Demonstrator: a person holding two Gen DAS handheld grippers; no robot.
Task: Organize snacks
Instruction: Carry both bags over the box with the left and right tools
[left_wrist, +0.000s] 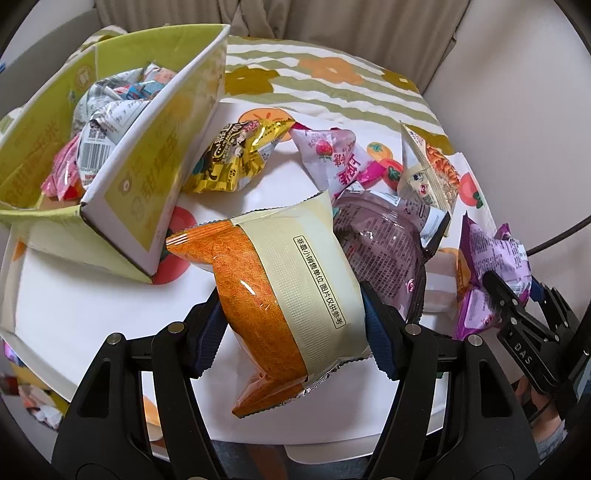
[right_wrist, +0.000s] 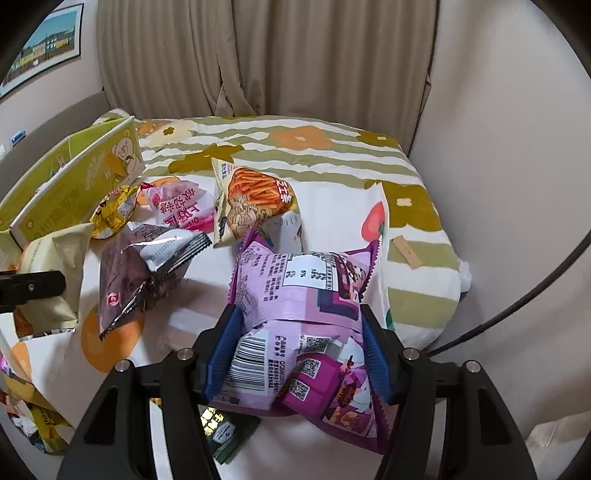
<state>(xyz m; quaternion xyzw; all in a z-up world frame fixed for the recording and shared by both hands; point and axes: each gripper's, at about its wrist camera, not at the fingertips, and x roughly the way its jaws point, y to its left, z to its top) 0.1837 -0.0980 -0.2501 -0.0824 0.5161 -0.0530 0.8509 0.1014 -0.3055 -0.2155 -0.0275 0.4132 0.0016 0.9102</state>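
The setting is a domestic room, most likely a bedroom. Indicators: beige pleated curtains (right_wrist: 258, 55) hang full-height along the rear wall, a framed landscape picture (right_wrist: 44, 48) is mounted on the left wall, and the work surface is a bed covered with a flower-and-stripe patterned blanket (right_wrist: 332, 155). Household snack packets (right_wrist: 255, 199) and a green printed carton (left_wrist: 155, 155) lie on it.

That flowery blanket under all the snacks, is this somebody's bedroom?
Probably a bedroom, yes. The snacks lie on a soft flower-patterned blanket that looks like a bed cover, long beige curtains hang right behind it, and a framed picture is on the wall. It looks like a home, not a shop.
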